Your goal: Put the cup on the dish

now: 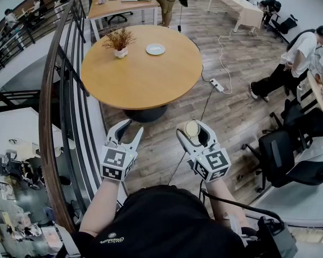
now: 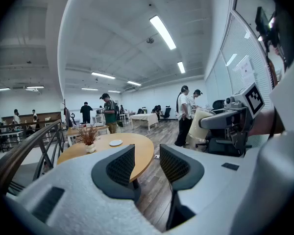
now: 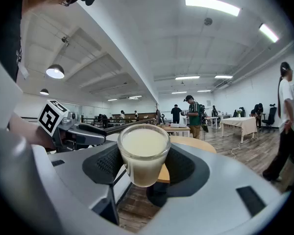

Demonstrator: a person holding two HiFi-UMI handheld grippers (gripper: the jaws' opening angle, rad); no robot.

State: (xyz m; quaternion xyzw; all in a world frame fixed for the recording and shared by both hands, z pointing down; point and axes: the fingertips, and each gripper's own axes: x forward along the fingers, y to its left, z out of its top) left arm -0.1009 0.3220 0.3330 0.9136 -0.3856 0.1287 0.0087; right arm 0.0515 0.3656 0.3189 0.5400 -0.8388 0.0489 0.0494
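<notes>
Right gripper (image 3: 146, 174) around round glass cup (image 3: 143, 151)

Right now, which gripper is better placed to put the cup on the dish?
Right. The right gripper holds the cup in its jaws; the left gripper is open and empty. The dish sits on the round table ahead.

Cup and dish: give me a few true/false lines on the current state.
1. The right gripper grips a cup of pale liquid. True.
2. The dish on the round table has nothing on it. True.
3. The left gripper holds a spoon. False: its jaws are apart with nothing between them.
4. The cup stands on the dish. False: it is in the right gripper, short of the table.
5. A potted plant shares the table. True.
</notes>
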